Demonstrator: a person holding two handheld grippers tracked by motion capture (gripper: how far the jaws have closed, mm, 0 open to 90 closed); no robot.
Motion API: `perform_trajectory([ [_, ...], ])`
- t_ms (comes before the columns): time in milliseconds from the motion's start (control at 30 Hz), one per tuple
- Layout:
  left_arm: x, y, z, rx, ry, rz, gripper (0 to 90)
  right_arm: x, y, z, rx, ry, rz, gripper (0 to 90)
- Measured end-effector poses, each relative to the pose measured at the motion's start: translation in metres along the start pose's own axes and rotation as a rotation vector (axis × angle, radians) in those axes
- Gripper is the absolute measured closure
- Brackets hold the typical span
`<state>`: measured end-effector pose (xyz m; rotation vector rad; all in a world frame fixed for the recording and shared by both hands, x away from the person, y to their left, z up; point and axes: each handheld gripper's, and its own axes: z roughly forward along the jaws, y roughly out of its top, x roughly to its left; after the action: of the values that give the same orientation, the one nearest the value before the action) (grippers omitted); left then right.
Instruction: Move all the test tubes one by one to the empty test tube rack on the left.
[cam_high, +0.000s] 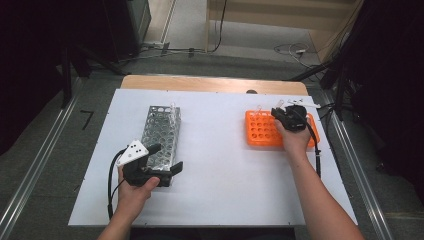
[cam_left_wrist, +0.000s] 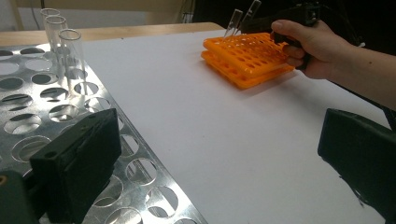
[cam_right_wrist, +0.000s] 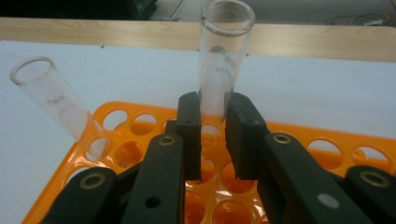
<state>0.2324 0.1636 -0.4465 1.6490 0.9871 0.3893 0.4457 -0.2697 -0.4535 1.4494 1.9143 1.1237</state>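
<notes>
An orange tube rack (cam_high: 262, 131) lies at the right of the white table, a perforated metal rack (cam_high: 161, 131) at the left. My right gripper (cam_right_wrist: 213, 116) is shut on an upright clear glass tube (cam_right_wrist: 225, 56) at the orange rack's (cam_right_wrist: 327, 149) far edge; its lower end stands in a hole. A second glass tube (cam_right_wrist: 58, 105) leans in a hole to the left. In the high view the right gripper (cam_high: 276, 112) is over the orange rack's back right corner. My left gripper (cam_high: 167, 157) stands open, empty, over the metal rack's near end. Three glass tubes (cam_left_wrist: 70, 60) stand at the metal rack's (cam_left_wrist: 42, 98) far end.
The white sheet (cam_high: 220, 165) between the two racks is bare. A wooden table edge (cam_high: 210, 84) runs along the back, and cables (cam_high: 295, 50) lie on the floor beyond. Metal rails (cam_high: 30, 175) run along both sides of the table.
</notes>
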Motion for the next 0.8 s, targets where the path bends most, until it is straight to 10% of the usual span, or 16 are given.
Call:
perform_trajectory([
  [800, -0.005, 0.002, -0.001, -0.014, 0.002, 0.025, 0.0, 0.008, -0.014, -0.071, -0.131, 0.116, -0.044, 74.3],
])
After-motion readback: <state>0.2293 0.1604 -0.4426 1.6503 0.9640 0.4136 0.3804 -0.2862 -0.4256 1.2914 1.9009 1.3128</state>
